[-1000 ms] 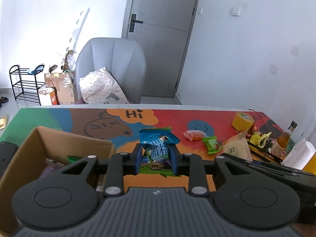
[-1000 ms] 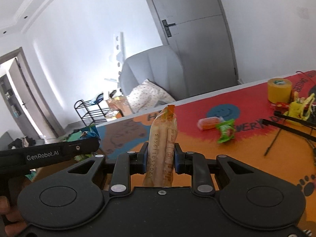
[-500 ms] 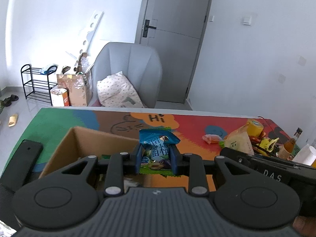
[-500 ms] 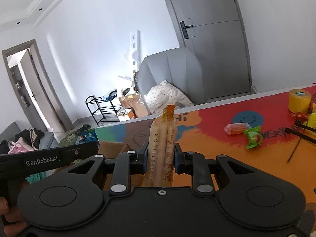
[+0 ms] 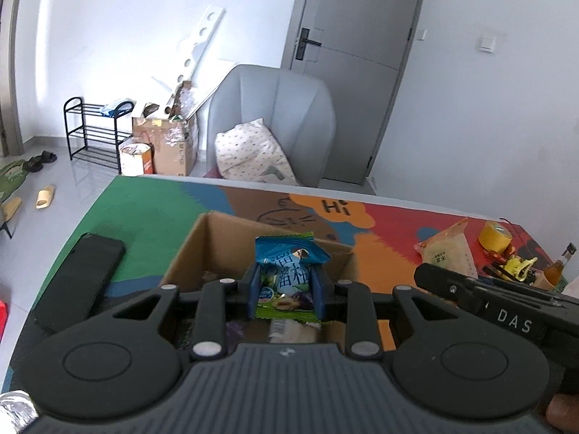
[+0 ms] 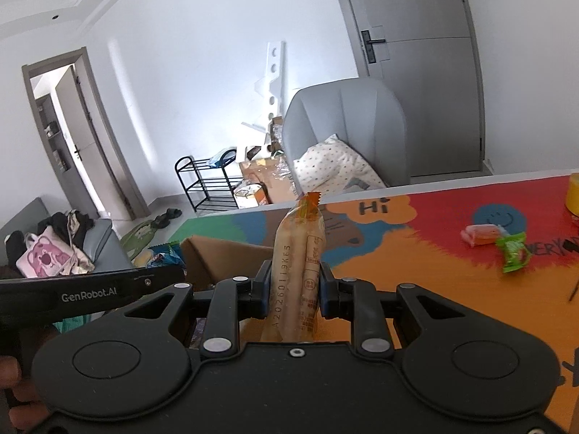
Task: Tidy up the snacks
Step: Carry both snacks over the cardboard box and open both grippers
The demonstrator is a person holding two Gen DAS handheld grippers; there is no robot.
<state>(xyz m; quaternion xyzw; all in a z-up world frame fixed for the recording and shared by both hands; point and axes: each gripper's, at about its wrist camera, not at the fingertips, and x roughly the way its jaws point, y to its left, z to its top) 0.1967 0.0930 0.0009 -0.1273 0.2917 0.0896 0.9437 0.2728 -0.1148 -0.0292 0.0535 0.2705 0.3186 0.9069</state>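
the left gripper [image 5: 285,285] is clamping a blue snack bag [image 5: 289,275] above the cardboard box [image 5: 217,249]; the right gripper [image 6: 295,285] is pinching a tan snack pack [image 6: 297,267] upright. both are hovering over the colourful table mat [image 6: 416,253], a grey armchair [image 5: 278,115] and door [image 5: 358,50] standing beyond.

Legible markings: "Hi" in black on an orange cloud shape [image 5: 334,207] printed on the desk mat [image 5: 144,209], ahead of the left claw [image 5: 286,285] and slightly to its right. "DAS" in pale letters on the black bar of the other device [image 5: 514,316], right of the left claw. Chinese characters, white on blue, on the blue-green snack packet [image 5: 287,278] held between its fingers. "GenRobot.AI" on the black bar [image 6: 88,293] left of the right claw [image 6: 295,285]. "A20260119K65" running lengthwise along the beige snack packet [image 6: 296,271] pinched in that claw. "EVERY…", partly cut off, on the mat's red area [image 6: 546,249] far right.
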